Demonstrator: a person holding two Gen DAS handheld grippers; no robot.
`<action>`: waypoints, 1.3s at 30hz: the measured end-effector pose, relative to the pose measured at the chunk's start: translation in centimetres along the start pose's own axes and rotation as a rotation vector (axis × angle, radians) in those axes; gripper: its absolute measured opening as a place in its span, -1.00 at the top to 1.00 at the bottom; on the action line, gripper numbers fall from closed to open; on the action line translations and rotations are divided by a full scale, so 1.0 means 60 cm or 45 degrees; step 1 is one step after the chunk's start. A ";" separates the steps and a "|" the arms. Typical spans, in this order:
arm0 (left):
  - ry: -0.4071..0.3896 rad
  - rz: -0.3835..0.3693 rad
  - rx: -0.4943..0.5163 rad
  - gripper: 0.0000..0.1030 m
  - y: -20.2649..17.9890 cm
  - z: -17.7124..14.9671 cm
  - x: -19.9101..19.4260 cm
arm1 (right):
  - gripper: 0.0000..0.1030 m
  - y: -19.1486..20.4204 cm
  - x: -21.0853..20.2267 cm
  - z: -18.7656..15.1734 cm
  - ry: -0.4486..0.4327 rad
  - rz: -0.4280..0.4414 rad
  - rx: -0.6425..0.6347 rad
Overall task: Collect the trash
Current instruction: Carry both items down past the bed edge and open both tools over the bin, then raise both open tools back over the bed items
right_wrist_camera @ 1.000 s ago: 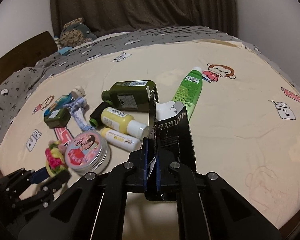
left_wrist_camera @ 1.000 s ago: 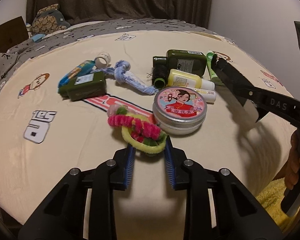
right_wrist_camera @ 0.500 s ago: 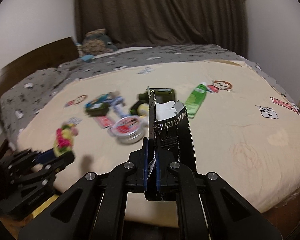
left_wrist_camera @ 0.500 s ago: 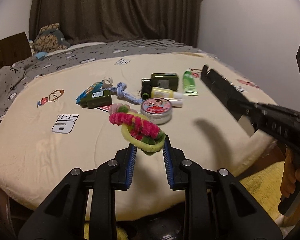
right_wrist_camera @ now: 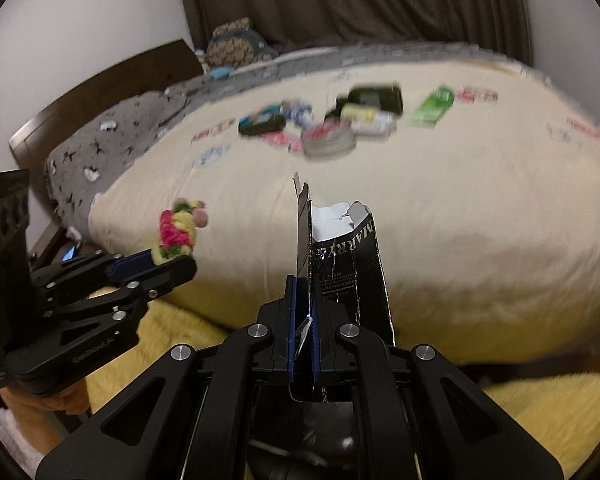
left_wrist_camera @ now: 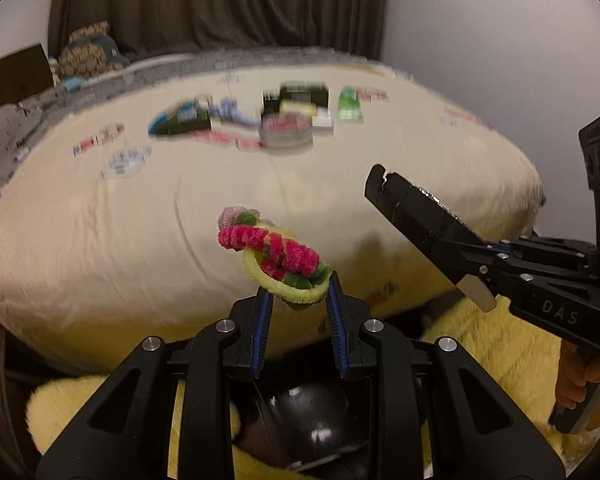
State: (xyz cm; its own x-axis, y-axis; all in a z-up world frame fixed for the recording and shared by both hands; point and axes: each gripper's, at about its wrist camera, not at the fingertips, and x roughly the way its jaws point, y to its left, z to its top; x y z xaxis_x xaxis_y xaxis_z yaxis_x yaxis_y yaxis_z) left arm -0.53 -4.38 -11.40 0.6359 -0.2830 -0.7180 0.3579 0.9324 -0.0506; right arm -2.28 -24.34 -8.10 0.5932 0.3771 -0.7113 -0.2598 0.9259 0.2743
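My left gripper (left_wrist_camera: 296,286) is shut on a pink, yellow and green pipe-cleaner ring (left_wrist_camera: 278,254), held in the air off the bed's near edge; it also shows in the right wrist view (right_wrist_camera: 178,232). My right gripper (right_wrist_camera: 304,284) is shut on a torn black carton (right_wrist_camera: 346,264), seen from the left wrist as a long black box (left_wrist_camera: 416,216). A black bin with a dark liner (left_wrist_camera: 312,420) sits on the floor right below both grippers (right_wrist_camera: 320,440).
The cream bed (left_wrist_camera: 140,220) holds blurred items at its far side: a round tin (right_wrist_camera: 328,140), dark green bottles (right_wrist_camera: 374,98), a green tube (right_wrist_camera: 434,108), a yellow bottle. A yellow fluffy rug (right_wrist_camera: 540,408) lies on the floor by the bed.
Both grippers have pulled back from the bed and lowered toward the floor, each keeping its item. The items on the bed now look farther away, and the bin has come into view.
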 end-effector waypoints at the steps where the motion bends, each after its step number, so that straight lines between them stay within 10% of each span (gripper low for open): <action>1: 0.033 -0.004 -0.002 0.52 0.001 -0.010 0.011 | 0.86 -0.002 0.009 -0.009 0.034 0.000 0.007; 17: 0.519 -0.141 -0.031 0.52 -0.004 -0.151 0.180 | 0.86 -0.030 0.185 -0.120 0.561 0.029 0.154; 28: 0.585 -0.152 -0.025 0.29 -0.008 -0.156 0.211 | 0.76 -0.024 0.201 -0.120 0.598 0.020 0.157; 31: 0.569 -0.133 -0.027 0.18 -0.005 -0.154 0.203 | 0.16 -0.030 0.192 -0.103 0.561 0.014 0.178; 35: 0.518 -0.081 -0.023 0.00 0.002 -0.141 0.183 | -0.04 -0.045 0.167 -0.079 0.458 -0.011 0.183; 39: 0.413 -0.021 -0.022 -0.26 0.021 -0.107 0.144 | -0.65 -0.057 0.108 -0.029 0.235 -0.092 0.167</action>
State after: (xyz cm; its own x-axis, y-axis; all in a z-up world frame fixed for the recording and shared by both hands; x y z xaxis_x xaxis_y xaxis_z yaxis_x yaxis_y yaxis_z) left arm 1.04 -4.23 -22.13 0.3778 -0.2146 -0.9007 0.3530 0.9327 -0.0742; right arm 1.13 -25.08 -14.79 0.4545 0.3103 -0.8350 -0.1131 0.9499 0.2914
